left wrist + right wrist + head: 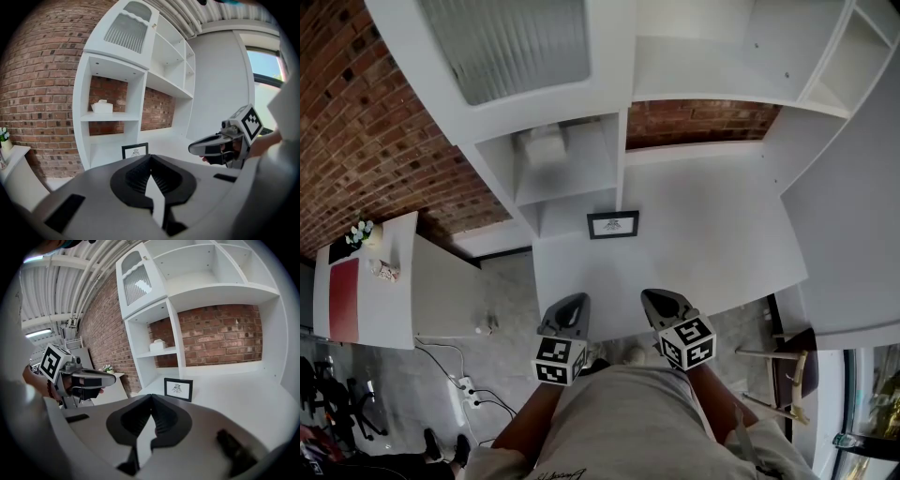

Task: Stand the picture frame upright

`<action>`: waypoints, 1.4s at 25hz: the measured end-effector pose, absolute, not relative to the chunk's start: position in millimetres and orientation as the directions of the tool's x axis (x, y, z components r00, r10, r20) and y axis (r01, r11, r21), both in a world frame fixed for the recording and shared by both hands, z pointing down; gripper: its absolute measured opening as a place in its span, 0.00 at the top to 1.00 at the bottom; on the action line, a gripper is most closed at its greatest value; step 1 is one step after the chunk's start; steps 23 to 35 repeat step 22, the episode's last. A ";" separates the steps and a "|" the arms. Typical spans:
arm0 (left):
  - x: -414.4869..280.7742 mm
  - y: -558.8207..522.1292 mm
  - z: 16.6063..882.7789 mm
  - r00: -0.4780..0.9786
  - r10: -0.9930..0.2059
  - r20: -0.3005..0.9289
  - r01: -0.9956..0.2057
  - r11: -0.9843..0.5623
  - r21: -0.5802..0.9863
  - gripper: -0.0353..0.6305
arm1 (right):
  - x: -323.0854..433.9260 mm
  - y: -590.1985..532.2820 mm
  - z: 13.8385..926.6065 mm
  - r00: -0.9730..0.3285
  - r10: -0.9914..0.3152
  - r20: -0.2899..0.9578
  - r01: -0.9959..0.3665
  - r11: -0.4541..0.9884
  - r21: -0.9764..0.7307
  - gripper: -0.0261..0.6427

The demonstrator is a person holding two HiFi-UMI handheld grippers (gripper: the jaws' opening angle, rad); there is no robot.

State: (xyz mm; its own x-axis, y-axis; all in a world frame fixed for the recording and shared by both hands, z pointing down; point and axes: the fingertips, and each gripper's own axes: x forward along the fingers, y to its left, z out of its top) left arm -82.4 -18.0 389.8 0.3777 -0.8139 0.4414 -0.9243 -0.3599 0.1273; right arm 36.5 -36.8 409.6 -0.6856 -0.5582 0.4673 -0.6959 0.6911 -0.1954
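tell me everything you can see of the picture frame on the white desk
The picture frame is small, rectangular and landscape, with a thin black border around a white sheet bearing a small dark drawing at its centre. It stands upright on the white desk, lower edge on the surface, beside the foot of the white shelf unit, facing the person. Whatever props it behind is hidden. Nothing else touches it.

No legible text anywhere, picture frame (613, 225) print too small

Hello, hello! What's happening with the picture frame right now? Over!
Left tool shut, empty. Right tool shut, empty. Picture frame upright on white desk, untouched. Nothing between tools and frame.
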 end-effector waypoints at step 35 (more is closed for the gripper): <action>-80.5 0.8 392.5 0.385 -0.810 0.442 -0.922 -0.355 0.151 0.92 | 35.1 -21.1 411.8 -0.681 -0.557 0.476 -0.699 0.687 -0.197 0.92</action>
